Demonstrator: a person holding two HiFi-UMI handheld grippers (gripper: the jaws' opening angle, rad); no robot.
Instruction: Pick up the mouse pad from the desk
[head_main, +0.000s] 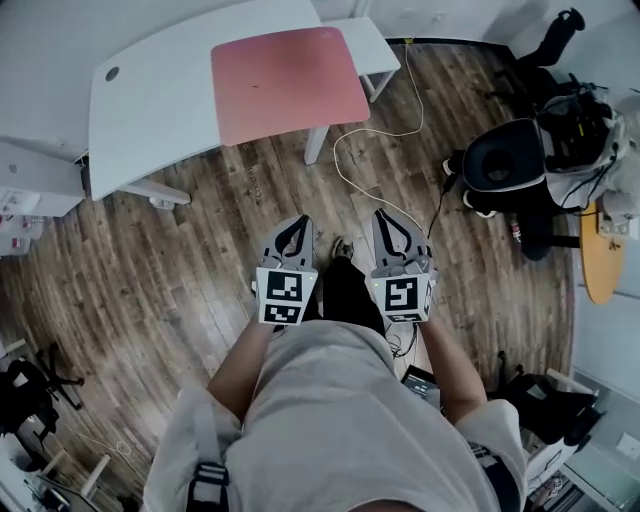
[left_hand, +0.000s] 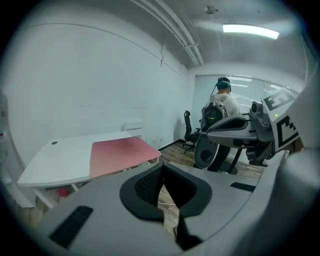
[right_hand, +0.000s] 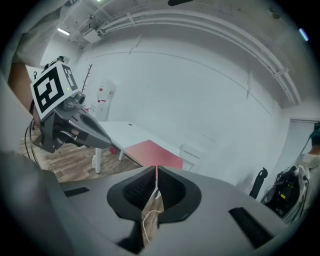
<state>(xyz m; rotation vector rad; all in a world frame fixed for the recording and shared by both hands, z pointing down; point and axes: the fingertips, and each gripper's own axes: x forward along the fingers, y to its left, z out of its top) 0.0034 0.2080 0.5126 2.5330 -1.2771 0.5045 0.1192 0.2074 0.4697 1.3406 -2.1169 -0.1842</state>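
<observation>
A large pink mouse pad lies flat on the right part of a white desk, its near edge overhanging the desk edge. The pink mouse pad shows ahead in the left gripper view, and the same mouse pad ahead in the right gripper view. My left gripper and right gripper hover side by side over the wooden floor, well short of the desk. Both are shut with nothing between their jaws.
A white cable snakes across the wooden floor between desk and grippers. A black office chair with bags stands at the right. A second person stands at the back in the left gripper view. A small white cabinet sits behind the desk.
</observation>
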